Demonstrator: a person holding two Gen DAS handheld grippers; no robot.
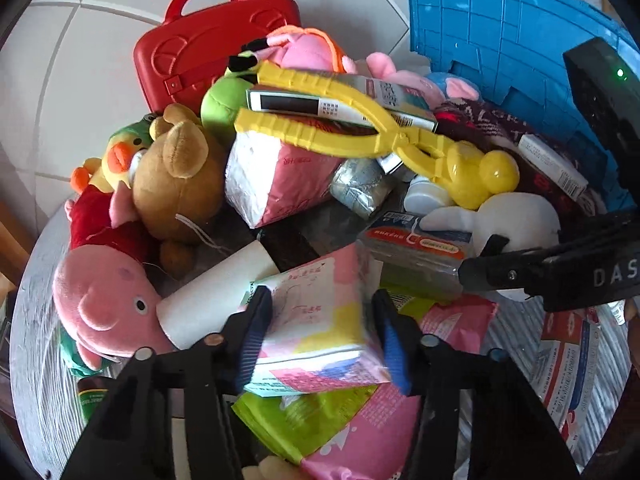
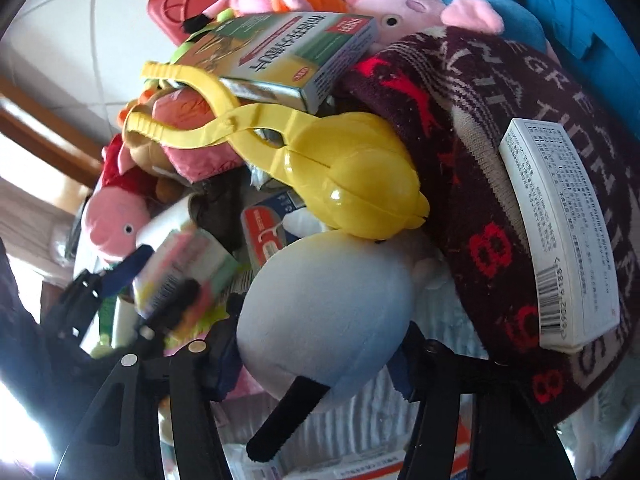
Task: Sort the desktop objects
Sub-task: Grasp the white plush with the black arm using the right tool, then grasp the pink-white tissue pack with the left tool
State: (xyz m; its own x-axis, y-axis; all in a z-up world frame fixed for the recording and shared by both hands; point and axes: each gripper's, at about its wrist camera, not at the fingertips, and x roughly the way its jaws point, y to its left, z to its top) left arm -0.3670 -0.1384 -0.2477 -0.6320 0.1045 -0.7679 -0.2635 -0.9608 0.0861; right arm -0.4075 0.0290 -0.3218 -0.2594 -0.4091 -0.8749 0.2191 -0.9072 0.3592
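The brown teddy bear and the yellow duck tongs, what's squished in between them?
In the left wrist view, a pink-and-white packet lies between the brown teddy bear and the yellow duck tongs, with a green plush ball just above it.

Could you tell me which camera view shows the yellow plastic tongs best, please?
The left wrist view: the yellow plastic tongs appear whole there, both handles and the rounded scoop end, lying across the pile. The right wrist view shows the scoop end large and close, but a box covers part of the handles.
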